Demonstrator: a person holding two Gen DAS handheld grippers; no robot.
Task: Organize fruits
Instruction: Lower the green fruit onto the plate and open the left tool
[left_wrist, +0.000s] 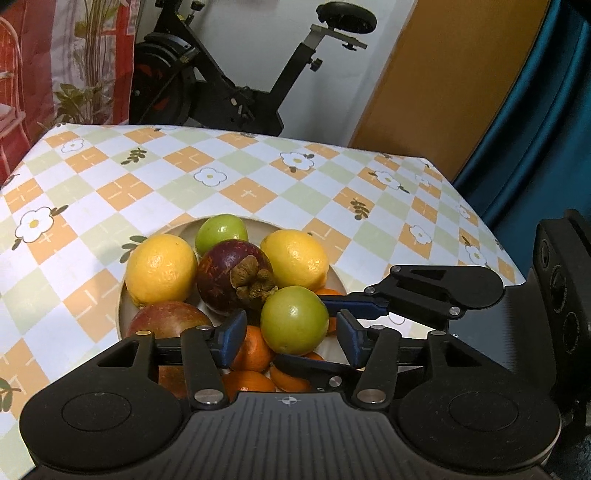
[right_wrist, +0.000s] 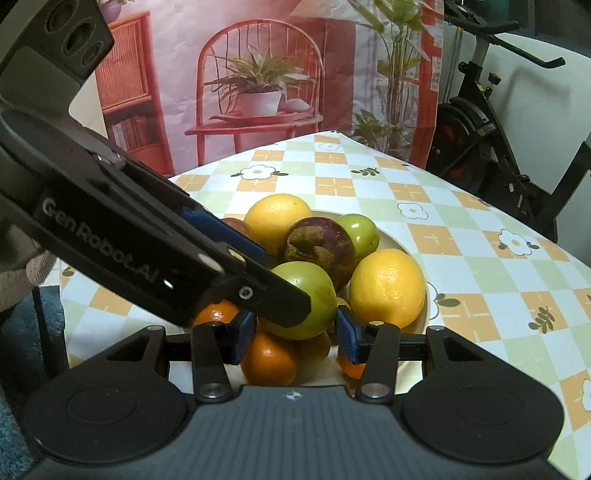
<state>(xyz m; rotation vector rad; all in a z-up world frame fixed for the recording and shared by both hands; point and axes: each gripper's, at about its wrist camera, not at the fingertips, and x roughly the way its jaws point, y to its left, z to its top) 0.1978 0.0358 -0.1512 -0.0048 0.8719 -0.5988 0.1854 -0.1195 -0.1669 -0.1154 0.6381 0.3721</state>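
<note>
Left gripper: we saw its fingers apart, flanking the green fruit.
Right gripper: we could not tell whether its fingers pressed that fruit.
Plate: on table.

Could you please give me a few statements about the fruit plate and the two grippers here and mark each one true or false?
1. A mangosteen sits among the fruit on the plate. True.
2. There are three lemons. False: two lemons show.
3. Both grippers are over the plate of fruit. True: the left gripper and right gripper meet there.
4. The nearer green fruit lies on the bare tablecloth. False: it rests on the pile, above oranges.
5. The left gripper is shut on the mangosteen. False: its jaws stand apart around the nearer green fruit.
</note>
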